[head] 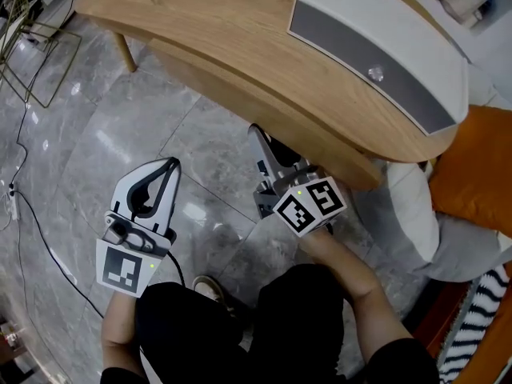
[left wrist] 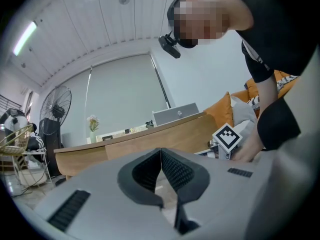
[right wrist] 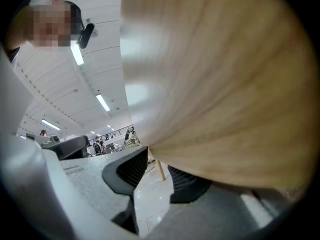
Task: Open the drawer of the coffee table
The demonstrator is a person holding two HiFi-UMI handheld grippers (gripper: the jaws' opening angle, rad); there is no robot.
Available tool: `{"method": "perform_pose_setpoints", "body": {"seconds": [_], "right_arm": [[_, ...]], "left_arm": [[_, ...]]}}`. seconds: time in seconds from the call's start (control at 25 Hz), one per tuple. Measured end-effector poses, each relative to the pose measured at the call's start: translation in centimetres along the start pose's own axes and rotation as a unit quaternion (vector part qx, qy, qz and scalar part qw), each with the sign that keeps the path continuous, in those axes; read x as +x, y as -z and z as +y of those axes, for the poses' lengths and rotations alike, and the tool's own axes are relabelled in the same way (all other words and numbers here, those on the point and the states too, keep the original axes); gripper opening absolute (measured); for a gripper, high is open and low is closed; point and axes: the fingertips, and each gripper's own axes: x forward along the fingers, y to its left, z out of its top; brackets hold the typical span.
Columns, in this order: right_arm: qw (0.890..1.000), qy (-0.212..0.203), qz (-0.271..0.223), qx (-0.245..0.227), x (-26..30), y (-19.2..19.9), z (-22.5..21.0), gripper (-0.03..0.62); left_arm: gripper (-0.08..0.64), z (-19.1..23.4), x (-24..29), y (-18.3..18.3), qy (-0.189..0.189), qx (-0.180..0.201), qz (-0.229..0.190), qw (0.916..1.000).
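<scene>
The drawer front (head: 272, 110), taken here to be the lower wooden band along the near side of the coffee table's curved counter (head: 200, 14), looks closed, flush under the top. No handle or pull can be made out on it. The band's long axis runs from upper left to lower right in the head view.

The right gripper (head: 264, 146) is much the nearer of the two, tipped up at the band's lower edge. In the right gripper view its jaws (right wrist: 155, 169) stand moderately apart. Floor and a table leg (right wrist: 159, 170) show through the gap, and the wood looms just above and across the right-hand jaw. Nothing appears pinched between the pads. The coming move seems to turn on getting that lower edge into the gap.

The left gripper (head: 168, 166) hangs well apart from the table over the grey marble floor (head: 120, 126), its jaws (left wrist: 160, 151) closed tip to tip on nothing.

A white and grey box (head: 376, 46) sits on the counter, and an orange cushion (head: 476, 166) lies beyond. No brand or writing is legible; only the square markers on the gripper cube (head: 310, 205) show.
</scene>
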Motion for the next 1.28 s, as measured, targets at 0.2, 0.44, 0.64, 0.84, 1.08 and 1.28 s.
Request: {"method": "perform_pose_setpoints", "body": {"seconds": [0.2,0.44,0.64,0.84,1.08,1.28], "right_arm": [[1.0,0.0,0.001,0.007,-0.5,0.6,1.0,0.126],[1.0,0.0,0.003,0.018,-0.8,1.0,1.8,0.126],[1.0,-0.001,0.004,0.022,-1.0,1.1,2.6,0.126],[1.0,-0.011,0.005,-0.013,-1.7,1.5,5.1,0.129],[1.0,-0.008,0.008,0.013,-2.0,1.8,5.2,0.13],[1.0,-0.015,0.006,-0.022,-2.2,2.3,5.8,0.13]], "left_arm": [[0.008,0.0,-0.2,0.1,0.001,0.007,0.008,0.9999],[0.008,0.2,-0.5,0.6,-0.002,-0.003,0.009,1.0],[0.008,0.0,-0.7,0.4,-0.003,-0.014,0.0,0.9999],[0.008,-0.3,-1.1,0.1,-0.002,-0.02,-0.003,0.9998],[0.008,-1.5,-1.5,-0.4,0.006,-0.016,0.004,0.9998],[0.009,-1.0,-2.2,-0.3,-0.002,-0.015,0.007,0.9999]]}}
